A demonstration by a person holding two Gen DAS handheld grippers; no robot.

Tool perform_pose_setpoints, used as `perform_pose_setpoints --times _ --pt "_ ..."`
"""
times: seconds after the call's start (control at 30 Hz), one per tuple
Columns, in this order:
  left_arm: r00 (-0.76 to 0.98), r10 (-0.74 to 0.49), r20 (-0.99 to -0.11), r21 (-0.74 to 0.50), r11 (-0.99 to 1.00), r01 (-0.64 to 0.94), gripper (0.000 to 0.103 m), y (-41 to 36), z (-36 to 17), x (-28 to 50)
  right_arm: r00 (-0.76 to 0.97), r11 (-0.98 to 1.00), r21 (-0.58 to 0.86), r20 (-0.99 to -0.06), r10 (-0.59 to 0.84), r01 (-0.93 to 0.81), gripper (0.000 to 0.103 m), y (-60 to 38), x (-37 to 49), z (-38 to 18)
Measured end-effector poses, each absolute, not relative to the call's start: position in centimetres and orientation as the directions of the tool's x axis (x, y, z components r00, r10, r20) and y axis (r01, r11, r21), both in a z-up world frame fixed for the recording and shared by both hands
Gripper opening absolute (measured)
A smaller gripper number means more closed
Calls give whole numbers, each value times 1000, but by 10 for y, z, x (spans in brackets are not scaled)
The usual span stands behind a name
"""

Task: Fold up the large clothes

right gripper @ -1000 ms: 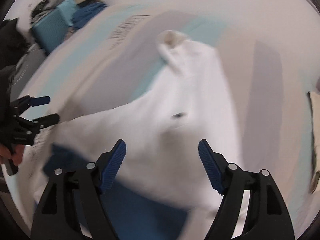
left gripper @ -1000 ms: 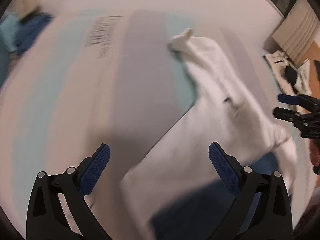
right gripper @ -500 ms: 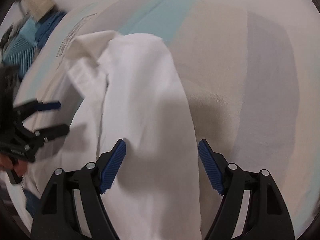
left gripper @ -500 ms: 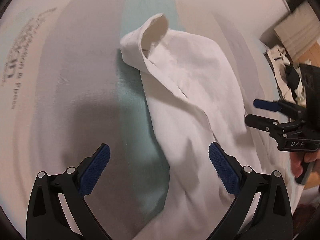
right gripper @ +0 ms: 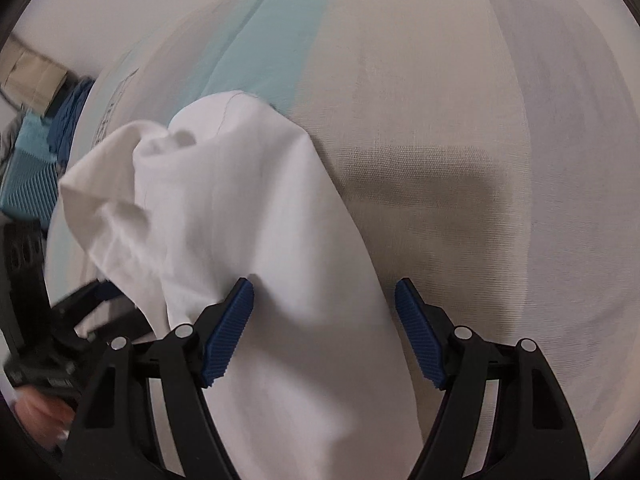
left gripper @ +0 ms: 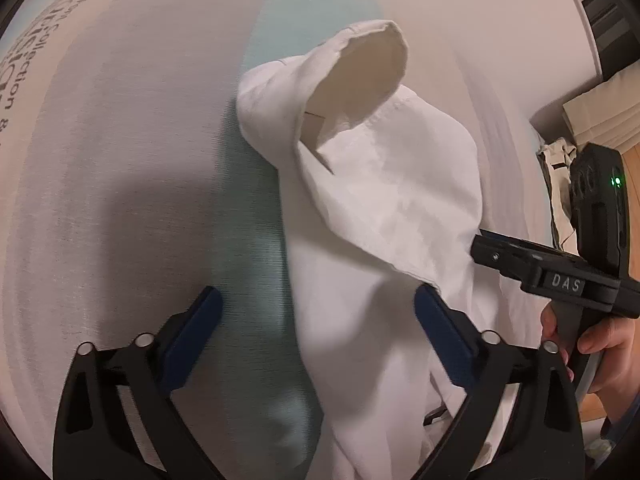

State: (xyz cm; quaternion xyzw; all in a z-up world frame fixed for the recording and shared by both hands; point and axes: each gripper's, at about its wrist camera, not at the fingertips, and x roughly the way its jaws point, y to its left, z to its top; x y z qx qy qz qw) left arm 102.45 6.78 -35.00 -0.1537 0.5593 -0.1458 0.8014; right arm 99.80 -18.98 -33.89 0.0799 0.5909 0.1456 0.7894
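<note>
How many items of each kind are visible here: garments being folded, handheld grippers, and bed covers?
White garment: 1
Handheld grippers: 2, the left gripper and the right gripper, both open
Striped bed cover: 1
Total: 4

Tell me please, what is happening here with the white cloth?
A person holds a gripper in each hand over a white garment lying crumpled on a striped sheet. The left gripper is open, with the garment between its fingers but not clamped. The right gripper is open too, low over the garment's right edge. One sleeve opening stands up at the far end. No fold is made yet.
</note>
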Motion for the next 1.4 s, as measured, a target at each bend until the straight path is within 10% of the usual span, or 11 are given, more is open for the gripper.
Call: perform_pose_setpoints --times 0.33,1.4 --pt "327 -377 -867 -386 922 38 7 76 -338 1024 266 949 292 -912 313 -117 5 -184 982 -321" --pt "505 -287 -814 -229 958 174 2 57 -216 823 489 944 208 -814 312 -255 2 -188 743 -193"
